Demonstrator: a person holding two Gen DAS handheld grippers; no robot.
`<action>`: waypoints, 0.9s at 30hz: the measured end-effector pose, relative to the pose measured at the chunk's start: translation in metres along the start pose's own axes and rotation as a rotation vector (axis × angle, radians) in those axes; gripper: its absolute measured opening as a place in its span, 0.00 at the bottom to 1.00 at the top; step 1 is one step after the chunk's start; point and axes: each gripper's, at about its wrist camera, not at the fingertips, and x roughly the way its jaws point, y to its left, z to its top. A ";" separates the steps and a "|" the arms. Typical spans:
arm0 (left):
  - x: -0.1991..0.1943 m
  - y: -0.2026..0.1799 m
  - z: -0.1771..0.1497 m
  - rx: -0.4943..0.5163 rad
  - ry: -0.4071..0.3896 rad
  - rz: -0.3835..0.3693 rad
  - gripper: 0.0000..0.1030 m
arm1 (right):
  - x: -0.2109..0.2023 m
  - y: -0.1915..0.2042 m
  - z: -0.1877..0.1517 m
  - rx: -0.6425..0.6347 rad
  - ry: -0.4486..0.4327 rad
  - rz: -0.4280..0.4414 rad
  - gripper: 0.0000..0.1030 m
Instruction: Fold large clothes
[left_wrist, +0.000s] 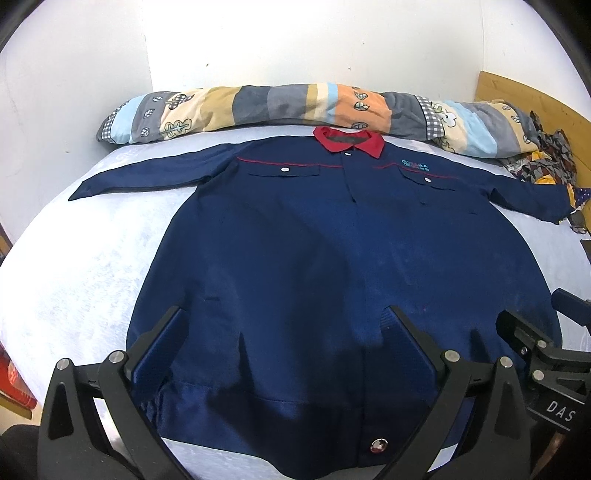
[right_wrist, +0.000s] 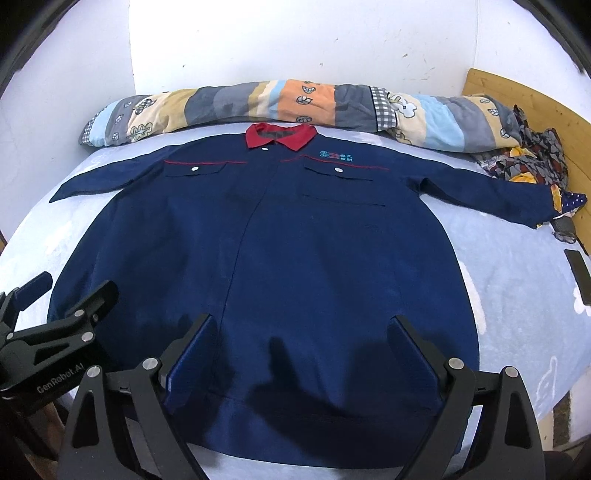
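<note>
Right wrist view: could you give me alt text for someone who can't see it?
A navy work jacket with a red collar lies flat, sleeves spread, on a pale blue bed; the open right gripper hovers over its hem.

Jacket (left_wrist: 332, 251) flat on bed (left_wrist: 74, 280); rolled quilt (left_wrist: 280, 107) behind collar; clothes heap (left_wrist: 546, 158) far right.

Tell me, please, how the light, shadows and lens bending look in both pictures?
Left wrist view: the wall is overexposed, the bed bulges from fisheye, and shadows darken the jacket hem. Right wrist view: the same bulge, with finger-shaped shadows between the open right gripper fingers.
</note>
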 end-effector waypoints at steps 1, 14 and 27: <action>0.000 -0.002 0.001 -0.002 -0.001 0.005 1.00 | 0.000 0.000 0.000 -0.001 0.001 0.002 0.92; 0.002 0.001 0.001 -0.006 -0.003 -0.001 1.00 | 0.004 -0.009 -0.003 0.025 0.017 0.009 0.92; 0.005 -0.004 0.001 0.006 0.004 -0.002 1.00 | 0.006 -0.019 -0.005 0.060 0.030 0.024 0.92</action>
